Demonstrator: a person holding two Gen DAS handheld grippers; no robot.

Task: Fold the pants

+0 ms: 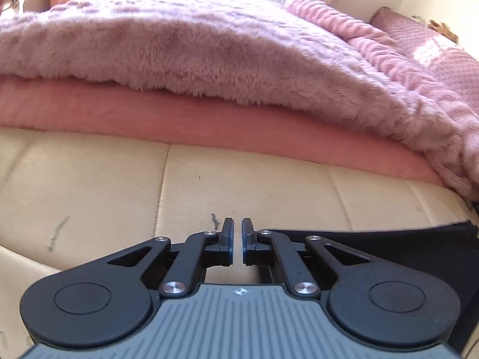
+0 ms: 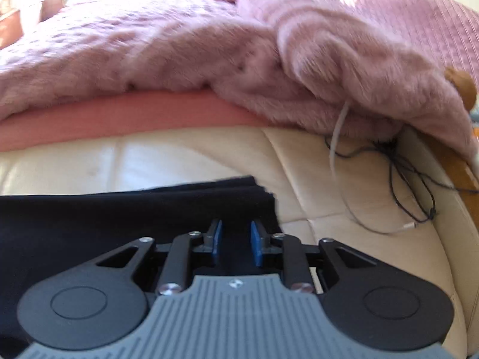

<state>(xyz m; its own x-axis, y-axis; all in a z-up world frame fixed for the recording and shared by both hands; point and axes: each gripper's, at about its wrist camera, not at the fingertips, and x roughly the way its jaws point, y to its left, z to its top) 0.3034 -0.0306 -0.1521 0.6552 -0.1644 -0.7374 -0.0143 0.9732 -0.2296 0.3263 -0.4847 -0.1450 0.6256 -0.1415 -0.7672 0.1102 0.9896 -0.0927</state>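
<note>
The black pants (image 2: 134, 212) lie flat in stacked layers on a cream leather surface (image 2: 185, 155), filling the lower left of the right wrist view. My right gripper (image 2: 236, 233) hovers over their right edge with its blue pads a finger-width apart, nothing between them. In the left wrist view only a black corner of the pants (image 1: 398, 239) shows at the lower right. My left gripper (image 1: 237, 230) sits over bare cream leather (image 1: 89, 185) just left of that corner, its jaws almost closed with a thin gap, holding nothing.
A fluffy pink blanket (image 1: 209, 48) over a salmon sheet (image 1: 149, 119) rises behind the cream surface. Thin dark and white cables (image 2: 398, 185) lie at the right, near a wooden edge (image 2: 461, 167). Pink quilted cushions (image 2: 419, 15) sit far right.
</note>
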